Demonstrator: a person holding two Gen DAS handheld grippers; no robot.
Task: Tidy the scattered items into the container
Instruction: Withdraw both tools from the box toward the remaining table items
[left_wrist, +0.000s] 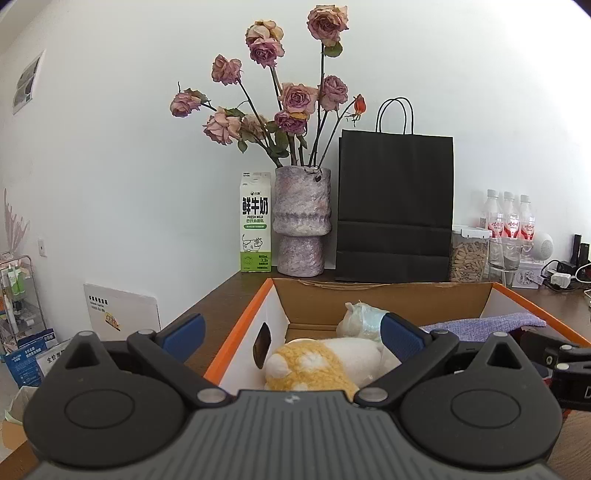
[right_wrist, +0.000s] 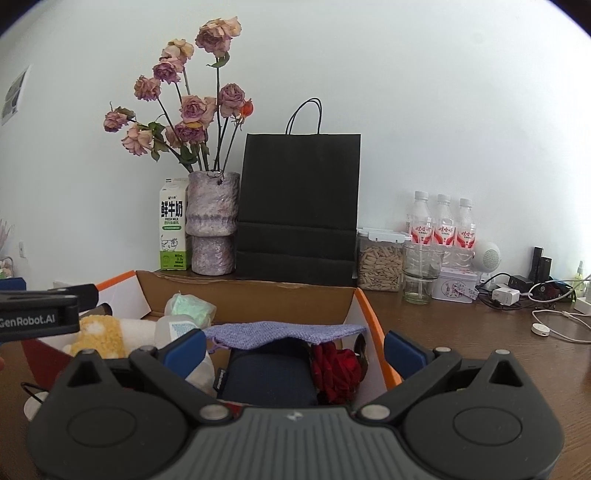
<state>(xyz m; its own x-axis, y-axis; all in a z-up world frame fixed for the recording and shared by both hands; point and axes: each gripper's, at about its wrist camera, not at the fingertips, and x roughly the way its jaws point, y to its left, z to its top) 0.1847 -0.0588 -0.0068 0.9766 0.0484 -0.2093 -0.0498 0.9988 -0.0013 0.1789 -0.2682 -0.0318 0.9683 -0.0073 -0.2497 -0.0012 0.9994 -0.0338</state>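
An open cardboard box with orange edges (left_wrist: 388, 297) (right_wrist: 251, 299) stands on the brown table. Inside lie a yellow-and-white plush toy (left_wrist: 321, 362) (right_wrist: 101, 336), a wrapped white bundle (left_wrist: 360, 319) (right_wrist: 188, 308), a purple knitted cloth (left_wrist: 487, 321) (right_wrist: 284, 332), a dark blue pouch (right_wrist: 269, 376) and a red fabric flower (right_wrist: 336, 373). My left gripper (left_wrist: 293, 338) is open and empty above the box's left end. My right gripper (right_wrist: 295, 349) is open and empty above the box's right end.
Behind the box stand a milk carton (left_wrist: 255, 221) (right_wrist: 171, 223), a vase of dried roses (left_wrist: 301, 221) (right_wrist: 212, 223), a black paper bag (left_wrist: 395, 206) (right_wrist: 299, 206), a seed jar (right_wrist: 380, 264), bottles (right_wrist: 443, 221), a glass (right_wrist: 421, 271) and cables (right_wrist: 546, 314).
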